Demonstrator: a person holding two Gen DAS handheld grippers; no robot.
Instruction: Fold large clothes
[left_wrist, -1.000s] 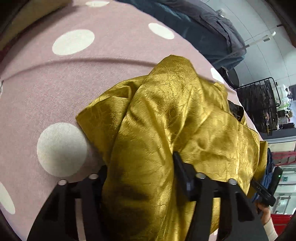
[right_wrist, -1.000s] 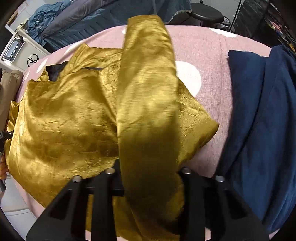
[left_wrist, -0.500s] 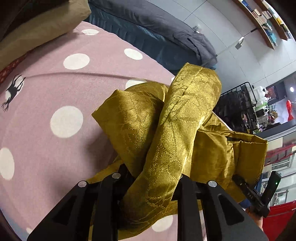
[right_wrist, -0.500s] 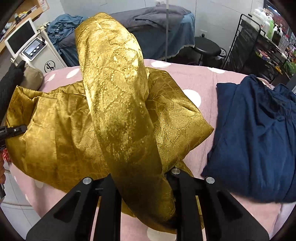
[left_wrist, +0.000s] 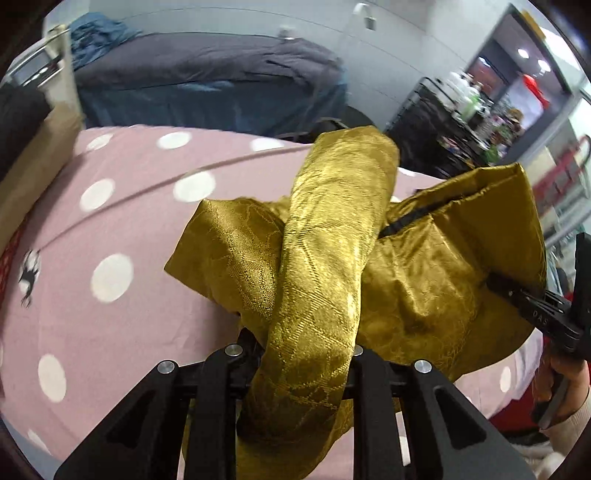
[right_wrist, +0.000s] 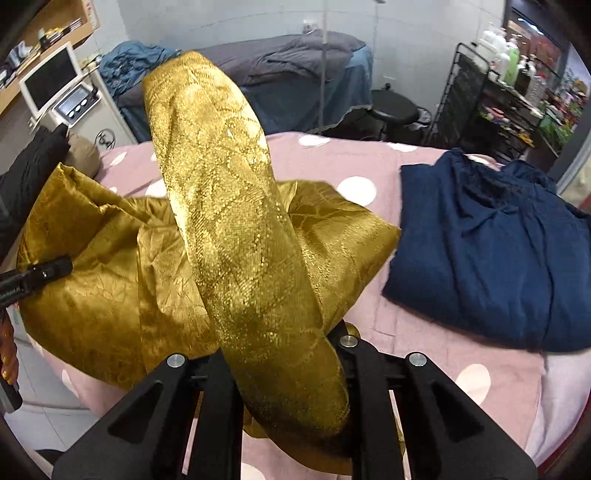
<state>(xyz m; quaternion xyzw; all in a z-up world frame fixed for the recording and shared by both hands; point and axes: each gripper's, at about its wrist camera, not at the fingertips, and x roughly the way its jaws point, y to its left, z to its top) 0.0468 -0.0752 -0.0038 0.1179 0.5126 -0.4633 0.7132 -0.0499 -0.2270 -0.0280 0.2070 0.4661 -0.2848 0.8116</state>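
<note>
Gold brocade garment (left_wrist: 424, 280) w/ a woven scale-like pattern is pinched in both grippers: the left gripper (left_wrist: 295, 363) has its jaws clamped on a thick rolled band of the cloth that arches up and away from it, and the right gripper (right_wrist: 280, 354) is likewise squeezed onto a similar shiny band, fabric bulging over the jaw gap so the fingertips themselves are hidden. Rest of the garment sags crumpled between them, lower folds resting on the pink bedspread (left_wrist: 110, 332) w/ white polka dots. In the left wrist view the right gripper's black tip shows at the far right edge, partly cut off. Folded navy garment (right_wrist: 491, 251), matte and soft, lies on the spread just beside the gold cloth's corner. Background bed w/ grey cover (right_wrist: 295, 62) and wire rack (right_wrist: 476, 96) are blurry.
</note>
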